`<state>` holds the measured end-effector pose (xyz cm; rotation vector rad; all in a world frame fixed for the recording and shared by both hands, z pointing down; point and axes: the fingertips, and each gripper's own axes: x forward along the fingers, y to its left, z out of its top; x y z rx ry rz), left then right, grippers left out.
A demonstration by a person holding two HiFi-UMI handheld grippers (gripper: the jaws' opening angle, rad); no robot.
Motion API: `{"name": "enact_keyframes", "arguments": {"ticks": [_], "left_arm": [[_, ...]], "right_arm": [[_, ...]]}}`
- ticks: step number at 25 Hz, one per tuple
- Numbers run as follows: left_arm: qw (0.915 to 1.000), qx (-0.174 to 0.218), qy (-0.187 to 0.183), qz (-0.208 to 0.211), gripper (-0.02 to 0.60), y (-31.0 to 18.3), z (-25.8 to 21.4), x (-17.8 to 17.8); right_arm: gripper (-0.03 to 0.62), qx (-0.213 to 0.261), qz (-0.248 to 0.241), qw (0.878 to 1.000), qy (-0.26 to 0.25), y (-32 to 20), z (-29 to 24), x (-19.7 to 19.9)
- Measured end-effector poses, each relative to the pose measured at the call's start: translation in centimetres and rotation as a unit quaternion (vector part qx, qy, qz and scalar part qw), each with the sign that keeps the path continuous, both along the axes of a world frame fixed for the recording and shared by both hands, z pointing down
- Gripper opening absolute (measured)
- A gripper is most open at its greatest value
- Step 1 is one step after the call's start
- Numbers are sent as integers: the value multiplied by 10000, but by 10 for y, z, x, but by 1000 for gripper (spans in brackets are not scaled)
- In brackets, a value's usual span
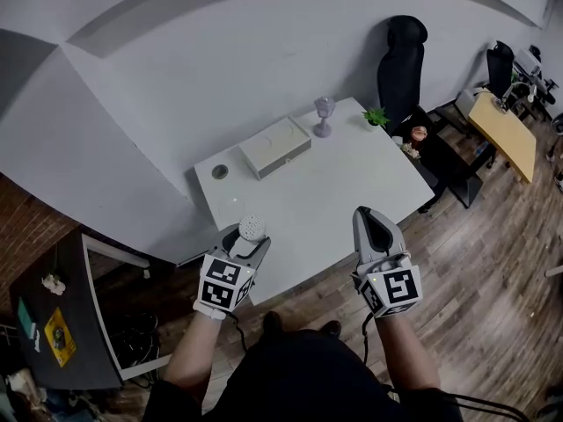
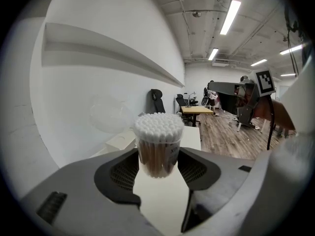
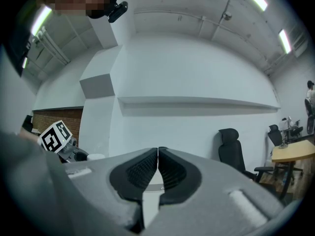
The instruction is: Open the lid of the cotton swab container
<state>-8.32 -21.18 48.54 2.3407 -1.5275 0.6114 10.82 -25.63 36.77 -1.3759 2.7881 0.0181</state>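
Looks like an open-plan office to me, kinda loft-style. There's a white table [image 1: 352, 183] against a white wall, black office chairs [image 1: 401, 55], and a wooden desk [image 1: 506, 130] further back. Also a wood-plank floor [image 1: 493, 262], a patch of brick wall [image 1: 22, 227], and long strip lights [image 2: 230, 16] on a bare ceiling with exposed pipes.

A white wall [image 1: 176, 60] with a long ledge [image 3: 197, 101] rises behind the white bench [image 1: 352, 192]. A black office chair [image 1: 402, 55] stands by its far corner on the wood floor [image 1: 493, 236], with a wooden desk [image 1: 506, 130] beyond. A brick wall [image 1: 26, 227] shows at left, and strip lights [image 2: 230, 16] run overhead.
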Motion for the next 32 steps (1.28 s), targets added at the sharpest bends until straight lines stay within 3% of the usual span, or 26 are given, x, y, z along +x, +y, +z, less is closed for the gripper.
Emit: {"name": "enact_keyframes", "arguments": {"ticks": [32], "left_arm": [[10000, -32, -33, -5, 243, -4, 2, -2]], "right_arm": [[2, 51, -87, 9999, 70, -3, 0, -4]]}}
